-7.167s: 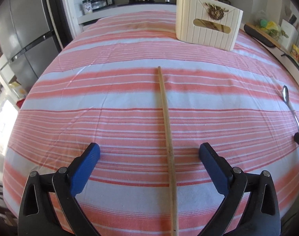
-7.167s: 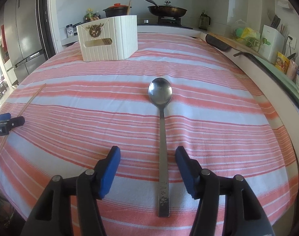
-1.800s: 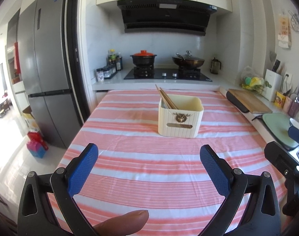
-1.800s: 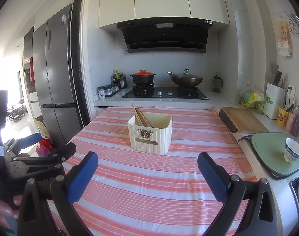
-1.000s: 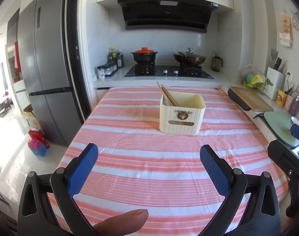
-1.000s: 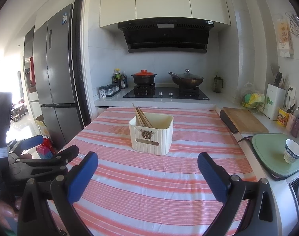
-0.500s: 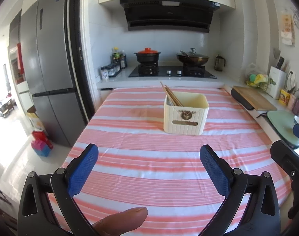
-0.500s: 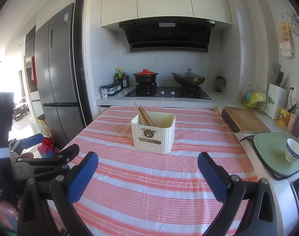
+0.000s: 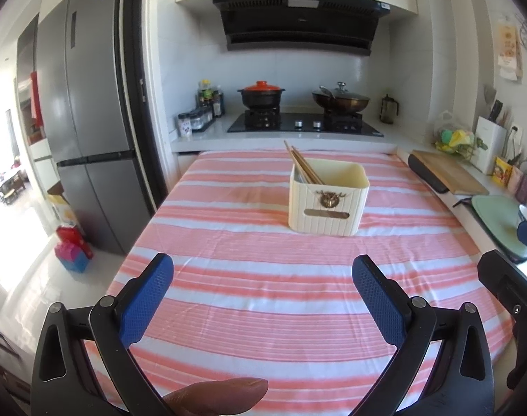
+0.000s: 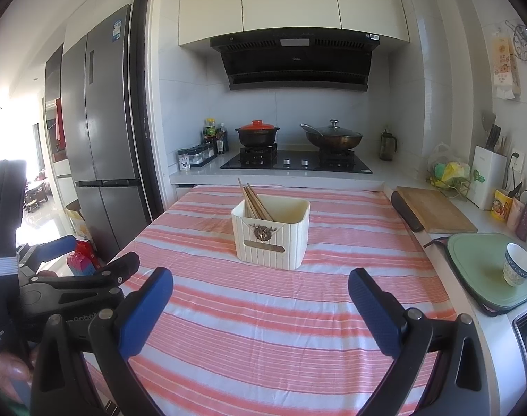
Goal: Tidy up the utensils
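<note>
We hold the left gripper (image 9: 262, 289) and the right gripper (image 10: 260, 293) above the striped tablecloth (image 9: 263, 298) — both with jaws wide apart, empty. The chopsticks (image 10: 254, 202) lean inside the cream box (image 10: 271, 235) — well ahead of us.

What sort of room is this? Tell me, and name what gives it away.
A home kitchen, almost certainly. A gas hob with a red-lidded pot sits under a range hood, a tall fridge stands to the left, and a cutting board lies on the counter.
</note>
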Motion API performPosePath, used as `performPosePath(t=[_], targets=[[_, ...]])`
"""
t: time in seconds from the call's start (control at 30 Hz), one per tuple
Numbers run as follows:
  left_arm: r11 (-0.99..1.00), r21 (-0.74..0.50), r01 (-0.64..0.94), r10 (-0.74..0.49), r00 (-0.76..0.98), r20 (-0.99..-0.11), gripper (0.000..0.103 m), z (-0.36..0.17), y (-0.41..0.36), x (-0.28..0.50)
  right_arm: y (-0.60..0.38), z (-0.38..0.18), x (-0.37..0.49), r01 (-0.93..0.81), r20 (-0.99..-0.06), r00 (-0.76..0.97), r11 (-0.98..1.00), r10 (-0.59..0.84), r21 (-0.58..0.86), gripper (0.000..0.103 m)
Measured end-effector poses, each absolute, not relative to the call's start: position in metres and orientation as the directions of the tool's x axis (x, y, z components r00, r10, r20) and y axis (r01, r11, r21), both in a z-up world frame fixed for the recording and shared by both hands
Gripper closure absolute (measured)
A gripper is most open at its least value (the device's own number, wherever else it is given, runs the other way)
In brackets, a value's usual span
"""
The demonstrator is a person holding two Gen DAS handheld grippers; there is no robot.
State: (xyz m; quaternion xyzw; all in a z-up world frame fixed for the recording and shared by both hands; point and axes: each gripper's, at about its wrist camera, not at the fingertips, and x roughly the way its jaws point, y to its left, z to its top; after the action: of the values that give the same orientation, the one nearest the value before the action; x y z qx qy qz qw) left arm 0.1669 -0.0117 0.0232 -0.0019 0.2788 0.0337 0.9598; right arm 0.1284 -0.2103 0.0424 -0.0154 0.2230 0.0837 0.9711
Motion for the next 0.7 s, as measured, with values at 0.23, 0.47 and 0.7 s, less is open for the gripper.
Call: performPosePath(t=[0.23,0.47,0.7], targets=[[0.998,0.016,-0.065,0.063,0.842,-0.536,0.0,0.0233,-0.0122,0.1668,-0.2131,0.041,0.1268,-0.173,-0.431,0.888,0.985,0.159,0.006,0.0],[0.998,0.018,-0.061,0.06,0.841,-0.538,0.0,0.0231,-0.0143,0.1657,-0.2132,0.0419,0.1273,-0.175,-0.433,0.887,0.985,0.161,0.007,0.0],[0.998,0.017,-0.06,0.06,0.841,-0.538,0.0,0.0233,-0.0149,0.1657,-0.2129,0.0417,0.1272,-0.174,-0.434,0.887,0.985,0.16,0.007,0.0]])
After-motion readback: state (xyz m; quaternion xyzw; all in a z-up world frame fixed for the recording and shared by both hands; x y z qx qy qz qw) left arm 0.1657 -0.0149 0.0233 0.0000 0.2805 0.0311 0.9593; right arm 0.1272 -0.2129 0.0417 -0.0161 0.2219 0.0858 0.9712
